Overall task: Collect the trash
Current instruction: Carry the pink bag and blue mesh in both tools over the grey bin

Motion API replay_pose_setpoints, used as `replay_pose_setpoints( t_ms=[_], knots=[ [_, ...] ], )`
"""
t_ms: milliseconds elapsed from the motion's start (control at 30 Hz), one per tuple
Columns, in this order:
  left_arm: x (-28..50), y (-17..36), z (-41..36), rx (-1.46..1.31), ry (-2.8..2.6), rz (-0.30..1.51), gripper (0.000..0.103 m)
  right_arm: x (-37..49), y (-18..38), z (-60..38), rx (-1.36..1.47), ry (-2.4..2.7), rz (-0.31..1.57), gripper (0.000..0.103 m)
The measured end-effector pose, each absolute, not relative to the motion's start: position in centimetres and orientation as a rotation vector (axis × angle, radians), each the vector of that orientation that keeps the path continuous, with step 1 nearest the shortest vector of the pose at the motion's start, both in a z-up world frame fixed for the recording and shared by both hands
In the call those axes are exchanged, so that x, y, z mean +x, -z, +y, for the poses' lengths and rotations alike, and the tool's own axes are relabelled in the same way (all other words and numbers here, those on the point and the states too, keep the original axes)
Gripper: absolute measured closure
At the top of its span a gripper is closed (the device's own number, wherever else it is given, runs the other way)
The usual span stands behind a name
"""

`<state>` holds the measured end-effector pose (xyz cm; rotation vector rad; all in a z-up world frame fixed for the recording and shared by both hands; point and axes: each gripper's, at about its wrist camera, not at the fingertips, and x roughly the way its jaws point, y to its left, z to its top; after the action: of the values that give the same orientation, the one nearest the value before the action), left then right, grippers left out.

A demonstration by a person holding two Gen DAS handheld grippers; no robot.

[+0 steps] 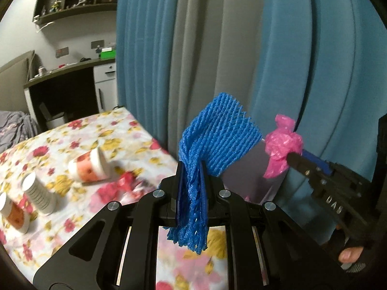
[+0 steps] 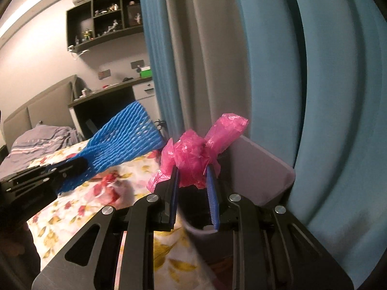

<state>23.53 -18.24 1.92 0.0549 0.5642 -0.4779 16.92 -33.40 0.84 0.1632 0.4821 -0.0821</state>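
Note:
My left gripper (image 1: 191, 169) is shut on a blue foam net sleeve (image 1: 217, 135), which fans out above the fingers and hangs down behind them. The same blue foam net sleeve (image 2: 123, 142) shows at the left of the right wrist view, held in the left gripper (image 2: 77, 165). My right gripper (image 2: 192, 169) is shut on a crumpled pink plastic bag (image 2: 193, 154), held over the open top of a lilac bin (image 2: 263, 169) by the curtain. In the left wrist view the pink plastic bag (image 1: 281, 147) sits at the tip of the right gripper (image 1: 291, 157).
Three paper cups lie on the flowered bedsheet (image 1: 79, 130): one tipped cup (image 1: 90, 166), a white one (image 1: 38, 192), an orange one (image 1: 12, 213). Blue and grey curtains (image 1: 241, 48) hang close behind. A desk (image 1: 67, 72) and wall shelves (image 2: 106, 21) stand beyond the bed.

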Motion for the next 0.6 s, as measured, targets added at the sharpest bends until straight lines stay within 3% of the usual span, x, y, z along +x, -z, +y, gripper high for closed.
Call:
replay_pose_setpoints(
  t_ms=[600],
  knots=[
    [29.3,2.3,-25.4,0.053,0.547,0.664,0.091,21.4,2.7,-37.0,0.193,0.151,0.58,0.079]
  ],
)
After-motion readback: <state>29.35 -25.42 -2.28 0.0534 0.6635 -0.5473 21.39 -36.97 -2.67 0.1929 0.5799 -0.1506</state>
